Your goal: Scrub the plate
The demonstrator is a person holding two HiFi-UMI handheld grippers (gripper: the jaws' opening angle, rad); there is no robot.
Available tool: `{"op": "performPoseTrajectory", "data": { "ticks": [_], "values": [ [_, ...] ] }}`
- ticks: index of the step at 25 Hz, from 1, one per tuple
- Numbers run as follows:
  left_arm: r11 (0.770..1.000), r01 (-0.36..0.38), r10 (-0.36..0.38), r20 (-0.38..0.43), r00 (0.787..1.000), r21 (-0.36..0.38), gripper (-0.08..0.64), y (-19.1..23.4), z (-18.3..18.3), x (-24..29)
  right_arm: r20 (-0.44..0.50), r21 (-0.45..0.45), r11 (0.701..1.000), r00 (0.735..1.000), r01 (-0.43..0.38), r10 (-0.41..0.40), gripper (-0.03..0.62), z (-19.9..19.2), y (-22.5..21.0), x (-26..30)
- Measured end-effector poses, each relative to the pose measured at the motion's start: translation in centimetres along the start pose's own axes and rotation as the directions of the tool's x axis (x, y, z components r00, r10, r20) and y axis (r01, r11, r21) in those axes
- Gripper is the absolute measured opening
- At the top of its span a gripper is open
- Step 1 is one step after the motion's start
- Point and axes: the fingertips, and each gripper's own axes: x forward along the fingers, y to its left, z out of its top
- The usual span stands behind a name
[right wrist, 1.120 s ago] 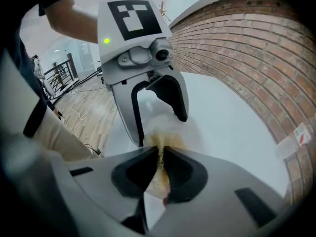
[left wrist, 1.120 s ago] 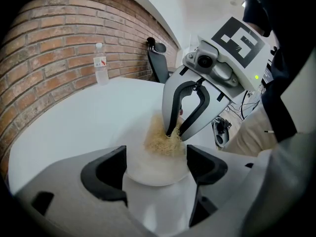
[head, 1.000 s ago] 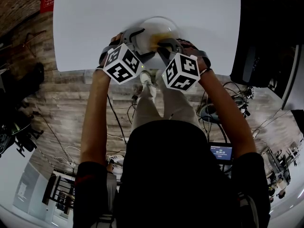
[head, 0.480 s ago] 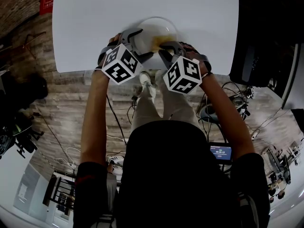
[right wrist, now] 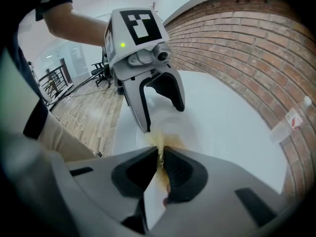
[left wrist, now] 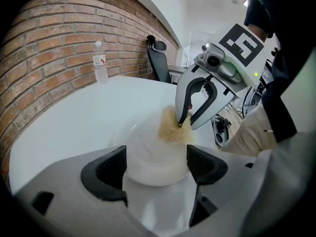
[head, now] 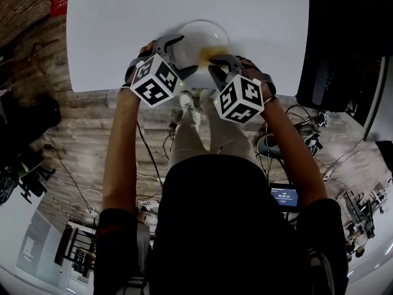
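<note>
White table (head: pixel 123 29) under the head camera, brick wall (left wrist: pixel 54 53) behind it, and the plate (head: pixel 198 34) is sitting near the table's near edge, right in front of the person. The left gripper (left wrist: pixel 155 166) is bracing it: jaws spread wide, the plate's near rim filling the gap, and both pads appearing to press on it. The right gripper (left wrist: pixel 183 124) is pinching a yellow sponge (left wrist: pixel 172 130), jaws nearly together on it, and pressing it onto the plate's near-right part. Over the last second that right gripper is sliding a little toward the person and to the right, dragging the sponge across, while the left one and the plate are barely shifting. That reads as a scrubbing stroke under way with the plate held steady, so the job is in progress, not finished; how clean the surface is getting, I cannot tell. The plate is lying flat, hollow side facing up; being round, it is showing no long axis. The sponge is hanging down from the jaws onto the plate, and the two grippers are angling in toward each other over it.
</note>
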Motion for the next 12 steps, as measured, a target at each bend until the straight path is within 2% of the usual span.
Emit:
{"op": "performPoseTrajectory", "data": {
  "ticks": [12],
  "values": [
    [1.000,0.004,-0.004,0.001,1.000,0.003,0.365,0.12,-0.09,-0.01,-0.004,-0.001,1.000,1.000,-0.001,0.001,0.043,-0.17,-0.43,0.13]
  ]
}}
